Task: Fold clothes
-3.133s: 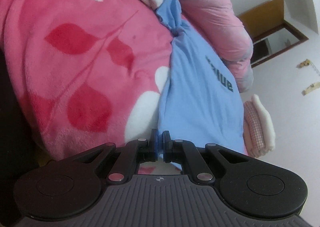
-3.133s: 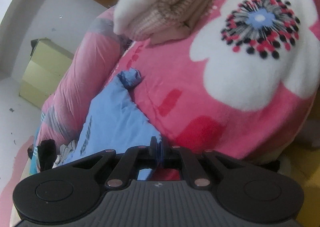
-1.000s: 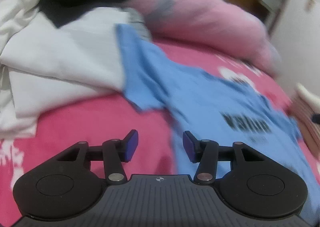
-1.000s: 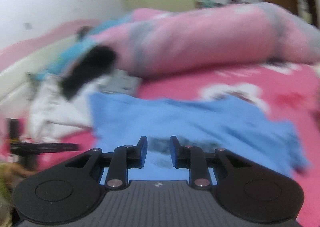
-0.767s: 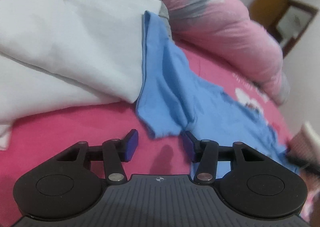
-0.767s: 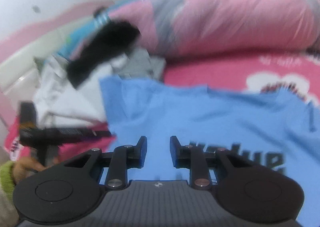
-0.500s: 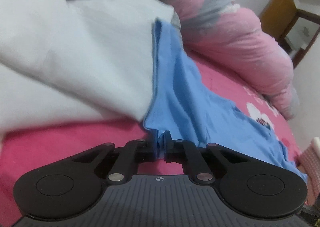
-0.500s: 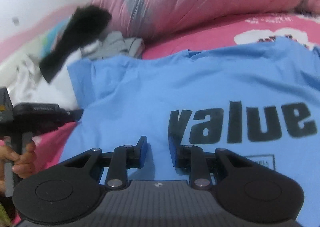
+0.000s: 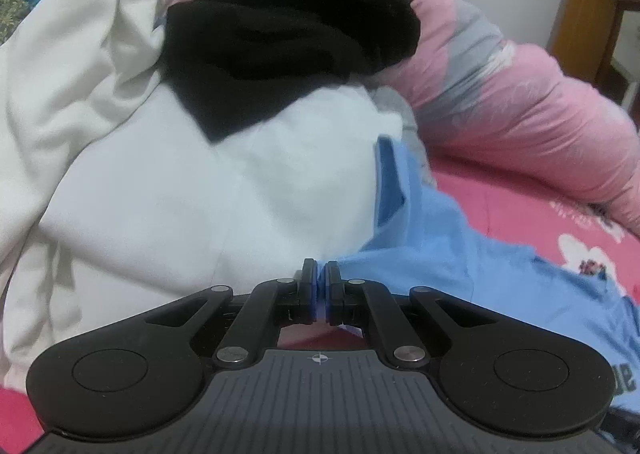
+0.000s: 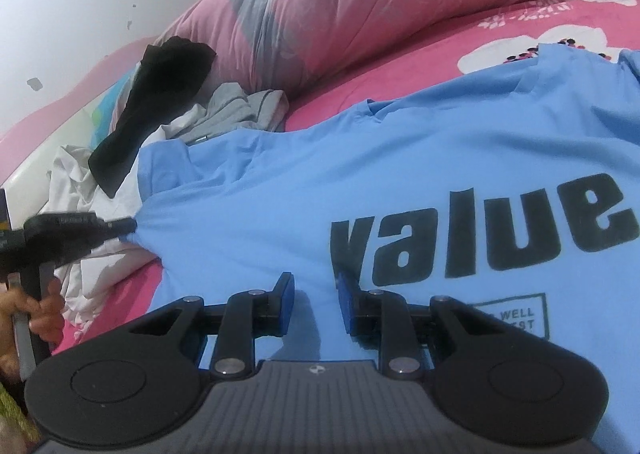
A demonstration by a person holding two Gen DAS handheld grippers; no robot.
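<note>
Left wrist view: the left gripper (image 9: 319,286) is clamped on the blue T-shirt (image 9: 460,270) edge at lower centre, probably to pull it flat. Right wrist view: the right gripper (image 10: 316,304) hovers, jaws apart, over the shirt spread print-up across the pink bedspread (image 10: 420,65).

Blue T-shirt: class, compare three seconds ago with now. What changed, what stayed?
The blue T-shirt, then bunched with both grippers clamped, now lies spread print-up. The left gripper released, then re-pinched its edge; the right gripper opened. The black garment stayed put.
</note>
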